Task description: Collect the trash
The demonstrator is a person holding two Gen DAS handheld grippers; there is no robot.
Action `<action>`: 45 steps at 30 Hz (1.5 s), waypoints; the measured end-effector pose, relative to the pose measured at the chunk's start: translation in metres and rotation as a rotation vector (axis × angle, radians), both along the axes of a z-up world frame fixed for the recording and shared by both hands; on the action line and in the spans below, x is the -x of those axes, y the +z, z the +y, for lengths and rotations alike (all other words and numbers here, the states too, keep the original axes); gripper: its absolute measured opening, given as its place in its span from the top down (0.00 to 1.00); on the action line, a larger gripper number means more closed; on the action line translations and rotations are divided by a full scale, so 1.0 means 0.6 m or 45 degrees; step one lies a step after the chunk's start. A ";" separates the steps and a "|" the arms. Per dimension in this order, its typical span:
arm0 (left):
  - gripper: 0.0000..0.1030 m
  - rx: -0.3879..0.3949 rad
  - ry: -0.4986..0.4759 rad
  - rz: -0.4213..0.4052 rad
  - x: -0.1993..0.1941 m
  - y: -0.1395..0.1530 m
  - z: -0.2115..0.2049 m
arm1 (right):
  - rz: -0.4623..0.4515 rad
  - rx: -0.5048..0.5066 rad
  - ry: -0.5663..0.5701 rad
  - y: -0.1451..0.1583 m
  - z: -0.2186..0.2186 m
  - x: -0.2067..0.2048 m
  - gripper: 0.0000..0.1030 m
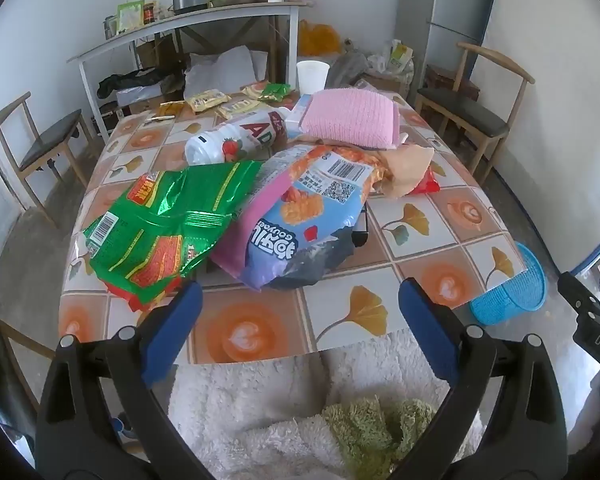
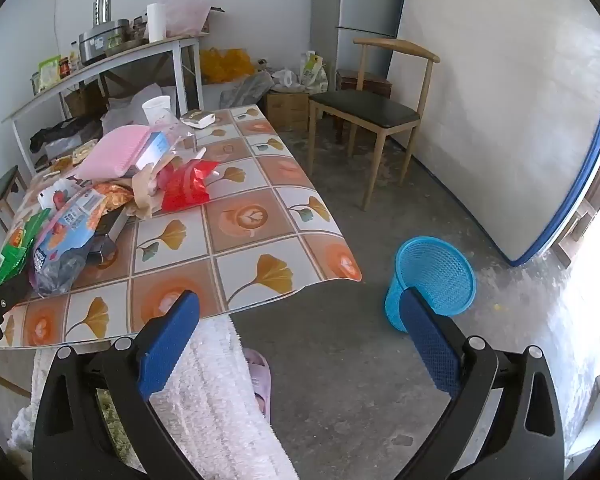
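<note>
A heap of trash lies on the patterned table (image 1: pixel 440 216): a green snack bag (image 1: pixel 160 232), a blue and pink snack bag (image 1: pixel 300 220), a white bottle (image 1: pixel 236 140) on its side, a pink cloth pack (image 1: pixel 352 118), a red wrapper (image 2: pixel 188 186). My left gripper (image 1: pixel 300 300) is open over the table's near edge, just short of the bags, with nothing between its fingers. My right gripper (image 2: pixel 300 312) is open beyond the table's corner, above the floor. A blue mesh bin (image 2: pixel 434 276) stands on the floor by its right finger.
A white paper cup (image 1: pixel 312 76) and small yellow packets (image 1: pixel 208 100) sit at the table's far end. Wooden chairs (image 2: pixel 376 108) stand at the sides. A cluttered shelf table (image 1: pixel 188 24) lines the back wall. A person's fluffy white garment (image 1: pixel 268 400) and a slipper (image 2: pixel 260 372) show below.
</note>
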State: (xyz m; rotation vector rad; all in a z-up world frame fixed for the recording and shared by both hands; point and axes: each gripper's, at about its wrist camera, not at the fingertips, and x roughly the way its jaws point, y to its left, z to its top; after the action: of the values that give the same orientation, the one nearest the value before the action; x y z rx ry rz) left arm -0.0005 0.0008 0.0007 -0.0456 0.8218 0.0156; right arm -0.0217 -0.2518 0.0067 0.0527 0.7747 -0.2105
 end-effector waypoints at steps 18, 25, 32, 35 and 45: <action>0.08 -0.009 0.047 0.003 0.000 0.001 0.011 | -0.002 -0.001 0.006 0.001 -0.001 0.002 0.06; 0.08 -0.012 0.050 0.003 0.000 0.000 0.013 | -0.004 -0.002 0.007 -0.007 -0.001 0.002 0.06; 0.08 -0.011 0.056 0.007 0.001 -0.002 0.017 | 0.000 0.000 0.005 -0.005 0.000 0.003 0.06; 0.08 -0.010 0.054 0.008 0.002 -0.002 0.017 | -0.002 0.005 0.009 -0.005 0.006 -0.001 0.06; 0.08 -0.011 0.057 0.006 0.002 -0.004 0.018 | -0.003 0.004 0.009 -0.005 0.006 -0.001 0.06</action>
State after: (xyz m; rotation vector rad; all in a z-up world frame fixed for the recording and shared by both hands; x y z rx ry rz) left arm -0.0016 0.0114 -0.0016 -0.0563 0.8252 0.0617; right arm -0.0211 -0.2480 0.0034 0.0469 0.7719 -0.2050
